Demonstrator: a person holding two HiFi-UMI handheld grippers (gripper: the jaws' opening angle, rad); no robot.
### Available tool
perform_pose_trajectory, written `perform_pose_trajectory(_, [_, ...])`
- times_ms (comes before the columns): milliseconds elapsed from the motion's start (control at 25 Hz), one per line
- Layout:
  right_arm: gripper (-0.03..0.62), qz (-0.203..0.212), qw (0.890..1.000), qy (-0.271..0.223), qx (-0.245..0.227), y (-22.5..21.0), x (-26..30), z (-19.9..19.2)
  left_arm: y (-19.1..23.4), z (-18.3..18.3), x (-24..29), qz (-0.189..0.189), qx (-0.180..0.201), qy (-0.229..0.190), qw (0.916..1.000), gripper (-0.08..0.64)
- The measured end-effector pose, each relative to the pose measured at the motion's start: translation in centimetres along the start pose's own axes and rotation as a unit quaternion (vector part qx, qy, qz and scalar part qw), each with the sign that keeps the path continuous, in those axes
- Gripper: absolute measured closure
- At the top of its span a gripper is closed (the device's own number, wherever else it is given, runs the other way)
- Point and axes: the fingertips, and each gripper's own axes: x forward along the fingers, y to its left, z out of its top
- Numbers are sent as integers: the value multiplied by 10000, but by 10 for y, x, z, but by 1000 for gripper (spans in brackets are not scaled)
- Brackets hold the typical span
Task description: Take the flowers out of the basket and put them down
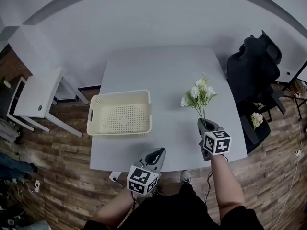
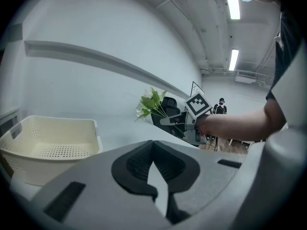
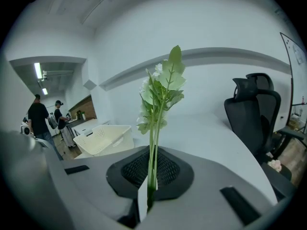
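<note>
A bunch of white flowers with green leaves (image 1: pixel 198 94) stands upright above the grey table (image 1: pixel 163 71), right of the middle. My right gripper (image 1: pixel 205 124) is shut on its stems. In the right gripper view the stems (image 3: pixel 153 163) run up from between the pads to the blooms (image 3: pixel 159 87). The cream perforated basket (image 1: pixel 120 113) sits at the table's front left with nothing inside. My left gripper (image 1: pixel 154 157) hovers at the table's front edge, shut and holding nothing. Its view shows the basket (image 2: pixel 48 145) to the left and the held flowers (image 2: pixel 152 102) ahead.
A black office chair (image 1: pixel 253 71) stands right of the table, with another white flower bunch (image 1: pixel 256 119) on its seat. A small white side table (image 1: pixel 37 97) stands to the left. Two people (image 3: pixel 45 119) stand far off in the right gripper view.
</note>
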Motion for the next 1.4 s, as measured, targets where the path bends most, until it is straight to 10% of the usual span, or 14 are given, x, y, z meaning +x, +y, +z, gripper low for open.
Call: perform_pose_trajectory(1400, [572,358,9834,1235,1282,-144,104,-108,-21,-27,119,1028,-701,691,9898,554])
